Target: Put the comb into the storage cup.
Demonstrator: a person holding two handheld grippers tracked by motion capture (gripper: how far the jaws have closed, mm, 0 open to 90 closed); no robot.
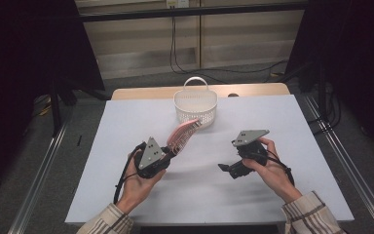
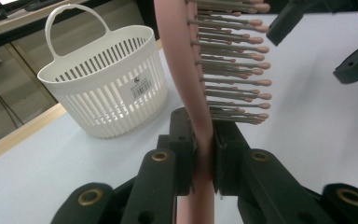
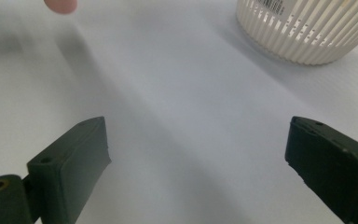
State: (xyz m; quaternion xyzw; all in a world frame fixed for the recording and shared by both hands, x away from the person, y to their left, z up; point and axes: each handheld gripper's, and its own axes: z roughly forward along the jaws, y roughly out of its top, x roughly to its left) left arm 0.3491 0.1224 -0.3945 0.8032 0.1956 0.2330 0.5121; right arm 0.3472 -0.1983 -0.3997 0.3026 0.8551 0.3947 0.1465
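A pink hairbrush (image 1: 182, 135) is held up off the white table (image 1: 126, 195), its bristled head pointing toward the white slatted basket (image 1: 196, 105). My left gripper (image 1: 168, 153) is shut on the brush's handle. In the left gripper view the two black jaws clamp the pink hairbrush (image 2: 186, 70) by its handle, bristles to the right, with the basket (image 2: 105, 86) behind at the left. My right gripper (image 1: 226, 169) sits low over the table at the right, open, nothing between its jaws. Its open jaws (image 3: 198, 163) frame bare table, with the basket (image 3: 307, 28) at the upper right.
The basket stands near the table's far edge, handle upright. Metal frame rails (image 1: 44, 161) run along both sides of the table. A dark curtain hangs at the left and right. Cables lie on the floor beyond the table.
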